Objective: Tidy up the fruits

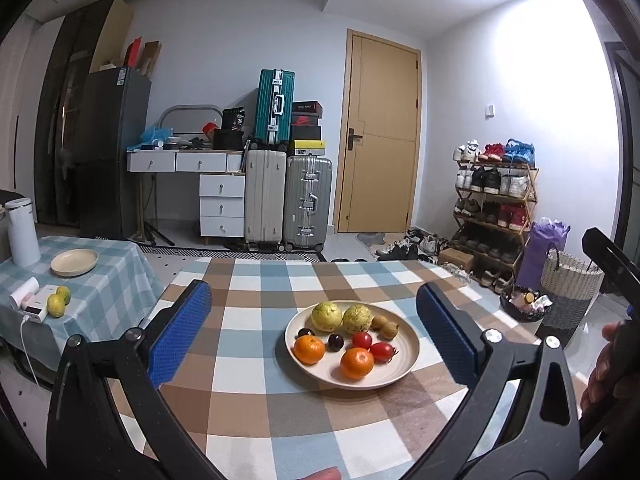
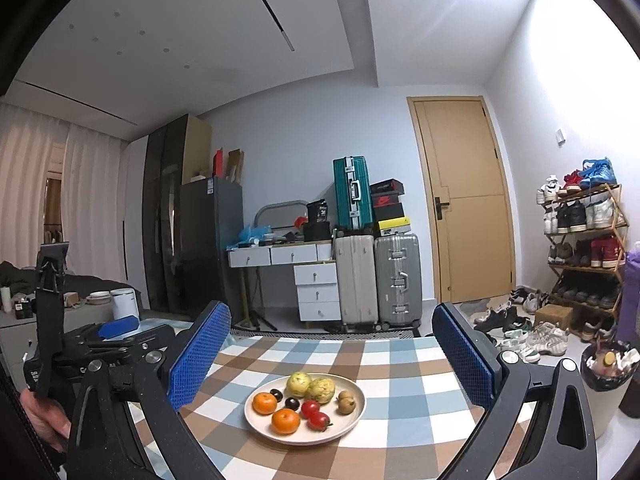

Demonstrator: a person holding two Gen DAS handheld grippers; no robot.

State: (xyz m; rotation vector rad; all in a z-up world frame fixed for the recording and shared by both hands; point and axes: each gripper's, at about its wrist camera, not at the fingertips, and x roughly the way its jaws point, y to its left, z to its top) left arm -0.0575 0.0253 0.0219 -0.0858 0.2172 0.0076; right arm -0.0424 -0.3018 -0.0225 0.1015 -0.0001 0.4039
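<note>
Right gripper (image 2: 332, 354) hangs above the checked tablecloth (image 2: 400, 364), blue pads (image 2: 200, 354) spread wide, nothing between them; beyond sits the cream plate (image 2: 356, 416) with two oranges (image 2: 265, 403), two red tomatoes (image 2: 319, 420), dark plums (image 2: 292, 403) and two yellow-green guavas (image 2: 299, 384); left gripper (image 2: 116, 328) is off at left

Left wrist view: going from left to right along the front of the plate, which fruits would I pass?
Along the near side of the cream round plate: the left orange mandarin, then the dark purple plum, then the front orange mandarin, then the red cherry tomato nearest the right.
</note>
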